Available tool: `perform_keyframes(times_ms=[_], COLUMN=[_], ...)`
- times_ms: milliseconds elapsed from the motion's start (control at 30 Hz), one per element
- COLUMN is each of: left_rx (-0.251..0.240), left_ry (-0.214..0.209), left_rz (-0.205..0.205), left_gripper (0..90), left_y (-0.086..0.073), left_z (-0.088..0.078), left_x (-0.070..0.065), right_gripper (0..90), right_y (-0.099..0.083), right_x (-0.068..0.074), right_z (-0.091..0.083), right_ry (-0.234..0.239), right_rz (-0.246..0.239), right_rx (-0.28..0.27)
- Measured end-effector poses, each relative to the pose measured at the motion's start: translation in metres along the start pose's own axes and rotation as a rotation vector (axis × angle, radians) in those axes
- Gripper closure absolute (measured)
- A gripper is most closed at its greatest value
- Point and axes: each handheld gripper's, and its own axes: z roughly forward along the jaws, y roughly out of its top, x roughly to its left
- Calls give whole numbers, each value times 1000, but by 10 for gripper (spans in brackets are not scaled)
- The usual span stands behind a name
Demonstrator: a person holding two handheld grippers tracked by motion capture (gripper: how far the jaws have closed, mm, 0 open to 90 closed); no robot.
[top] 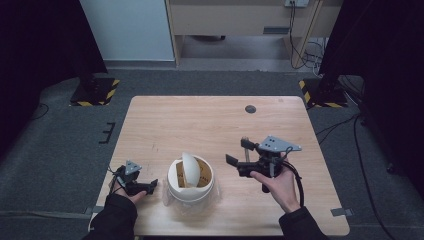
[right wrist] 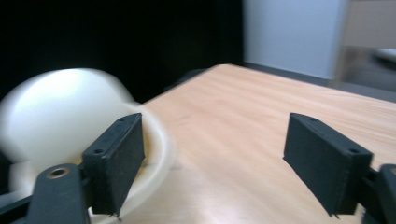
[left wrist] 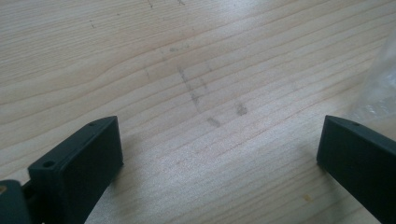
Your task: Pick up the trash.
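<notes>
A white round bowl [top: 176, 192] stands near the table's front edge, on a crumpled clear plastic sheet [top: 167, 199]. A curved white piece [top: 190, 167] leans upright inside it, against a brown lining. My left gripper [top: 149, 185] rests low on the table just left of the bowl, its jaws wide open over bare wood [left wrist: 219, 140]. My right gripper [top: 238, 151] is held above the table to the right of the bowl, open and holding nothing [right wrist: 212, 140]. The bowl [right wrist: 65, 116] appears blurred behind its left jaw.
The wooden table [top: 215, 125] has a small dark round hole [top: 250, 109] near its far edge. Clear plastic [left wrist: 380, 79] shows at the right edge of the left gripper view. Grey carpet surrounds the table, with dark stands at the back corners.
</notes>
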Motion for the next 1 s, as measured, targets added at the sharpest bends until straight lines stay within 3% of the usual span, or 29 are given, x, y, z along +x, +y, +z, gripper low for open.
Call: perform_keyframes(times_ms=[133,400,567,800,1000], left_rx=[0,0,0,0,0], left_ry=[0,0,-1,-4,-6], left_rz=[0,0,0,4,5], left_gripper=[0,0,0,0,0], left_y=[0,0,0,0,0], left_z=[0,0,0,0,0], left_x=[0,0,0,0,0], right_gripper=[200,223,312,377,417], right_y=[-9,-26,-39,-57,-68], right_x=[-22,-53,-73,-90,-95], right_z=[0,14,32,57,71], right_ry=[-110,-277,-330,-441,-463], right_rz=[9,12,32,7,29], right_rx=[23,86,144,227,255])
